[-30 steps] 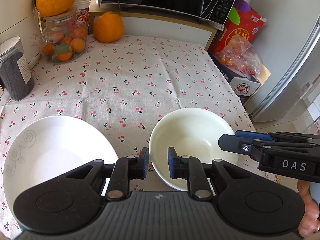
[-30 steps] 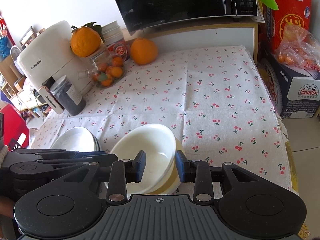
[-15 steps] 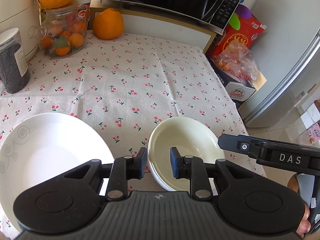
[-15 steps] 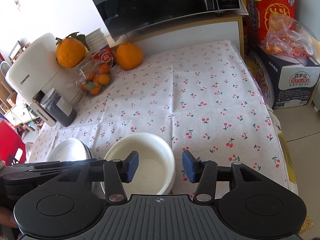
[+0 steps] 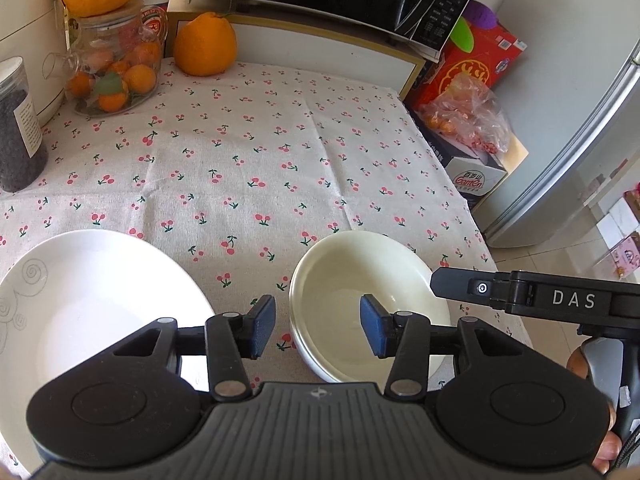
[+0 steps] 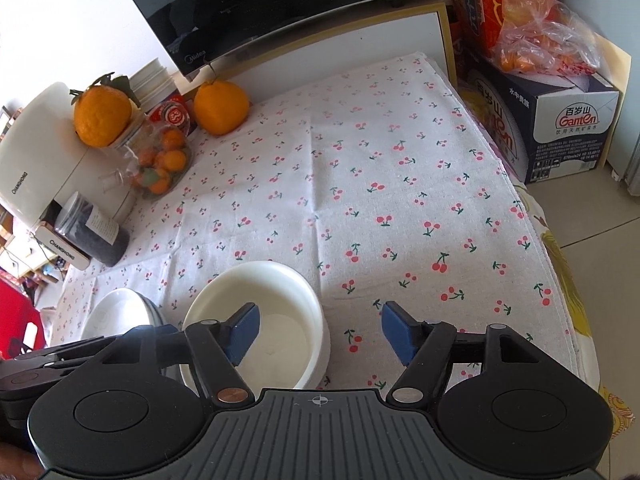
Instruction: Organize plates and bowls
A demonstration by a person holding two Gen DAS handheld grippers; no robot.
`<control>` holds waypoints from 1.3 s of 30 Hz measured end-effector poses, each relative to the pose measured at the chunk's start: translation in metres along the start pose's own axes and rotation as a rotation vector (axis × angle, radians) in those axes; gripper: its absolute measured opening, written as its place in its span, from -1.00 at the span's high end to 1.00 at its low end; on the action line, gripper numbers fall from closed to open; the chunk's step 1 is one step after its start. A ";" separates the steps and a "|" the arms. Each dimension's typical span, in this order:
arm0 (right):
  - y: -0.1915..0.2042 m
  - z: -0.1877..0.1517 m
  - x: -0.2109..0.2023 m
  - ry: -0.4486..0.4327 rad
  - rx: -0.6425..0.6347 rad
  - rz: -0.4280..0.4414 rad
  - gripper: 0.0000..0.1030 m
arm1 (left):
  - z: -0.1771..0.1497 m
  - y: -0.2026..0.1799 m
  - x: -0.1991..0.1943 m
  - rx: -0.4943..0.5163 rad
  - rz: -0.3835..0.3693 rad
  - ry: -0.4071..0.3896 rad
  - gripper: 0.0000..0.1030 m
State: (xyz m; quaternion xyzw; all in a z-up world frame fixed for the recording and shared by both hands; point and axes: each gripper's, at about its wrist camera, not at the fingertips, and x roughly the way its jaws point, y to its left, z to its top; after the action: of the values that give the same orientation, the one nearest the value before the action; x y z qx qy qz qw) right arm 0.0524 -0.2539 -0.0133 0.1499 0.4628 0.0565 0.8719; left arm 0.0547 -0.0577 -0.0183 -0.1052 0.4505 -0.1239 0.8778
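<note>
The right gripper [image 6: 316,334], jaws opening with nothing pinched, is seen straddling the right rim of the stacked bowls [image 6: 276,304] (the left gripper [image 5: 318,330], also opening and empty, is poised over their left rim).

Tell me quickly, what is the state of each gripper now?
Left gripper: jaws opening, astride the near rim of the bowl, not pressing it.
Right gripper: jaws opening, astride the bowl's wall, holding nothing.
</note>
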 end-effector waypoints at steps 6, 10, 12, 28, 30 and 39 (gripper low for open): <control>-0.003 -0.001 0.005 0.027 0.028 -0.006 -0.33 | 0.001 0.003 0.005 -0.010 0.004 0.007 0.09; -0.004 -0.002 0.008 0.040 0.044 -0.011 -0.33 | 0.002 0.003 0.006 0.005 0.013 -0.002 0.22; -0.004 -0.004 0.011 0.054 0.048 -0.021 -0.33 | 0.001 0.003 0.007 0.009 0.014 0.001 0.30; -0.002 -0.007 0.013 0.058 0.041 -0.017 -0.11 | 0.000 0.006 0.017 0.022 0.027 0.019 0.59; -0.003 -0.007 0.015 0.065 0.045 -0.017 0.01 | 0.000 0.007 0.017 0.024 0.030 0.018 0.60; 0.001 -0.010 0.021 0.094 0.032 -0.015 0.42 | 0.000 0.007 0.021 0.024 0.030 0.030 0.71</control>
State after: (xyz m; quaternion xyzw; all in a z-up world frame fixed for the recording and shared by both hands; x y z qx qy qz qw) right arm 0.0564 -0.2464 -0.0349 0.1574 0.5051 0.0496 0.8471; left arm 0.0674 -0.0574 -0.0363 -0.0859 0.4638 -0.1179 0.8739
